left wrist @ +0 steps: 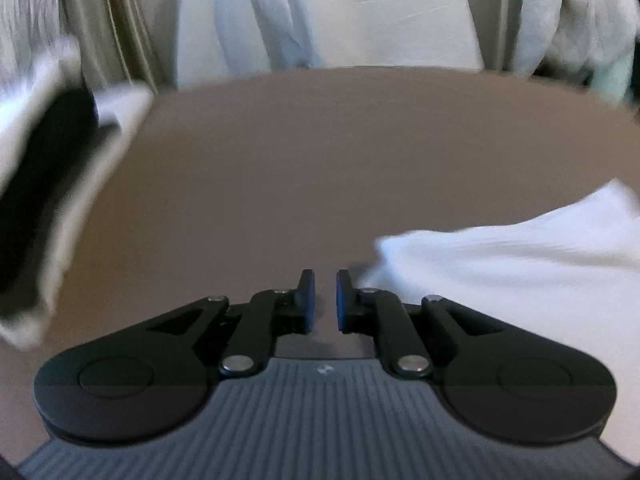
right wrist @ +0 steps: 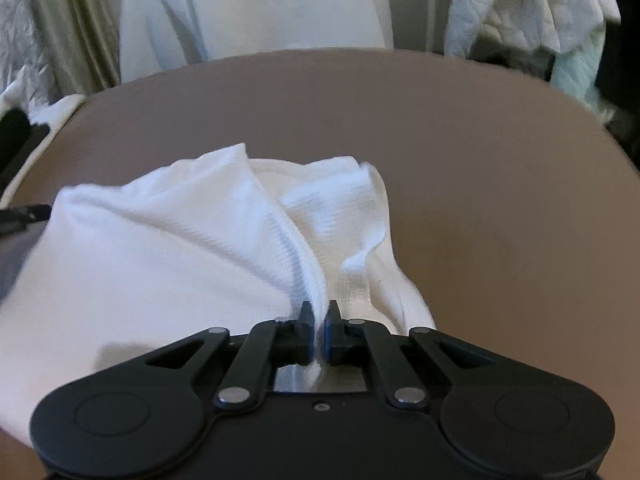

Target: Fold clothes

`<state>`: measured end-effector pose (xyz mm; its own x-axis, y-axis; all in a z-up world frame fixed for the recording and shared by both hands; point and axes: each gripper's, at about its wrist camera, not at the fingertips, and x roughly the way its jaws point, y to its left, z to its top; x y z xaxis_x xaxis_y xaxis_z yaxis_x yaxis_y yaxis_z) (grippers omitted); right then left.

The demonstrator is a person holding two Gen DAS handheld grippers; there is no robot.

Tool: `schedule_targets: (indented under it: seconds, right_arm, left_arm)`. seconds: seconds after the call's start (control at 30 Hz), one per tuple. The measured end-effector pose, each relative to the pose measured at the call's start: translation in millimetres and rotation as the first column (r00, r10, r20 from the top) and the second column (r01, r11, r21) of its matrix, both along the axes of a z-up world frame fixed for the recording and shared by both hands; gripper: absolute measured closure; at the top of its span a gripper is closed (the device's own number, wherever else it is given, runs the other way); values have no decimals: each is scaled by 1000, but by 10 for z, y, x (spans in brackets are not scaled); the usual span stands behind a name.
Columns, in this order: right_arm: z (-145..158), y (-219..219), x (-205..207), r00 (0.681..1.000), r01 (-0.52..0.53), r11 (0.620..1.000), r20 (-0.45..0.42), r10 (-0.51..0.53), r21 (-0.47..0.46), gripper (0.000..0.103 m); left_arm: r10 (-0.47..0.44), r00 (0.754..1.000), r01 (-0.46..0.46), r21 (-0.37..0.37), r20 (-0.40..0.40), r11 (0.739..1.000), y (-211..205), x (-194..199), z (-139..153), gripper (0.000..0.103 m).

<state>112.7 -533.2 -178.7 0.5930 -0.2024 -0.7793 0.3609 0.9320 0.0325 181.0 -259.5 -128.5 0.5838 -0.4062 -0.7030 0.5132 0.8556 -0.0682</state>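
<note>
Right gripper (right wrist: pixel 319 330) pinching white garment (right wrist: pixel 192 248), no writing

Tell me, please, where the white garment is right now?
The white garment lies bunched on the brown table, its edge pinched in the right gripper; the left gripper sits empty just left of it.

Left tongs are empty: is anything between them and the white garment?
Nothing visible. Only bare brown table lies between the left tongs and the white garment, just to their right. The right tongs already pinch its ribbed edge.
</note>
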Motion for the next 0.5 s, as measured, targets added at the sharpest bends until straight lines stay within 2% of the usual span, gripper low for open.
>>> schedule_targets:
  seconds: [0.07, 0.1, 0.17, 0.23, 0.3, 0.37, 0.43, 0.5]
  right_arm:
    - [126, 213, -100, 999, 32, 989, 1, -32, -148, 71]
    - [192, 323, -155, 998, 64, 974, 6, -64, -216, 53]
    - [320, 504, -312, 994, 84, 967, 85, -65, -240, 53]
    - [409, 695, -480, 982, -6, 989, 186, 33, -145, 55]
    - [391, 865, -522, 971, -82, 994, 221, 96, -70, 54]
    - [210, 1008, -494, 973, -132, 991, 190, 133, -19, 52]
    - [-5, 1077, -472, 983, -131, 991, 133, 129, 4, 49]
    - [-173, 1048, -550, 990, -90, 993, 117, 81, 75, 48]
  left_arm:
    - [-32, 998, 30, -42, -46, 999, 60, -145, 21, 87]
    - [-48, 997, 44, -63, -68, 997, 90, -218, 31, 84]
    - [-83, 990, 71, -107, -112, 992, 150, -363, 52, 67]
    - [-119, 981, 96, -151, -153, 984, 210, -508, 73, 53]
    - [-156, 969, 118, -196, -193, 973, 269, -653, 93, 52]
    - [-190, 954, 135, -236, -230, 962, 325, -798, 107, 52]
    - [-91, 964, 65, -112, -250, 992, 278, -925, -77, 45]
    - [-25, 957, -18, -146, -288, 989, 387, -1032, -177, 42]
